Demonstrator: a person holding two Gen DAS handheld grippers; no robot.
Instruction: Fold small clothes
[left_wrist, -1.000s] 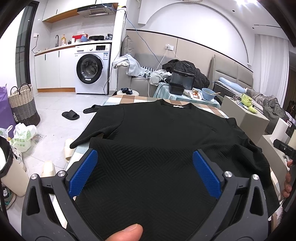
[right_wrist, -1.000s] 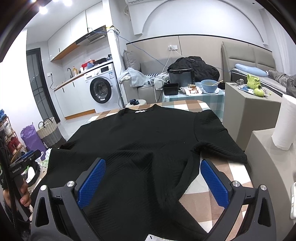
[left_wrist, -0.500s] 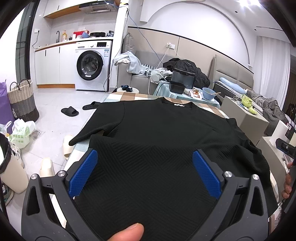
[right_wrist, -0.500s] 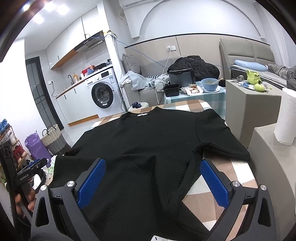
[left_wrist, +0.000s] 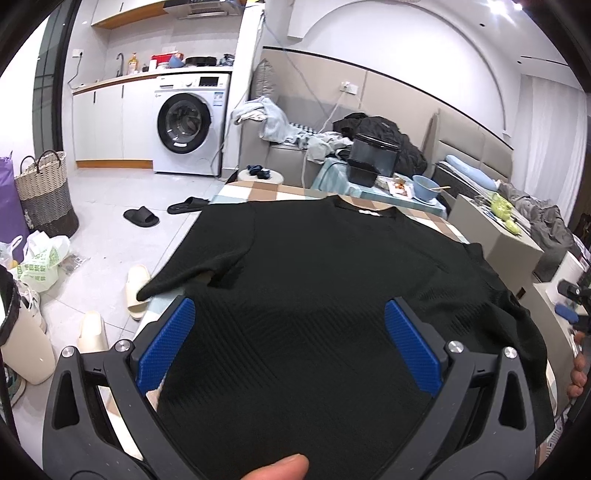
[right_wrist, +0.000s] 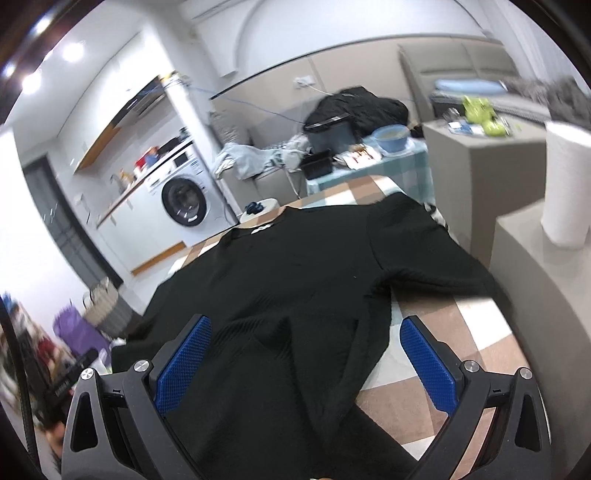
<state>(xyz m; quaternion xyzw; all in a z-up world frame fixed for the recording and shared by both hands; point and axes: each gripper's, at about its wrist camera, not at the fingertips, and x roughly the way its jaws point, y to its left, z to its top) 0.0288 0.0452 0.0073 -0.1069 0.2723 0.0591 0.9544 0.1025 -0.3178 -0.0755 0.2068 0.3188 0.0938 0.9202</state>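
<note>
A black T-shirt (left_wrist: 325, 280) lies spread flat on a checked table (right_wrist: 454, 332), its collar at the far end and its hem toward the camera. The left gripper (left_wrist: 290, 347) hangs above the shirt's lower half with its blue fingers (left_wrist: 166, 347) spread wide, nothing between them. The right gripper (right_wrist: 304, 365) is also released, spread over the shirt's right hem and the bare checked cloth beside it.

Only the left view shows the shirt's left sleeve (left_wrist: 207, 254) hanging past the table edge, with slippers (left_wrist: 140, 218) on the floor beyond it and a thumb tip (left_wrist: 277, 467) at the bottom edge. Only the right view, which is tilted and blurred, shows the right sleeve (right_wrist: 424, 254) lying toward a grey counter with a paper towel roll (right_wrist: 565, 184). The washing machine (left_wrist: 188, 125) stands beyond the shirt's collar in both views.
</note>
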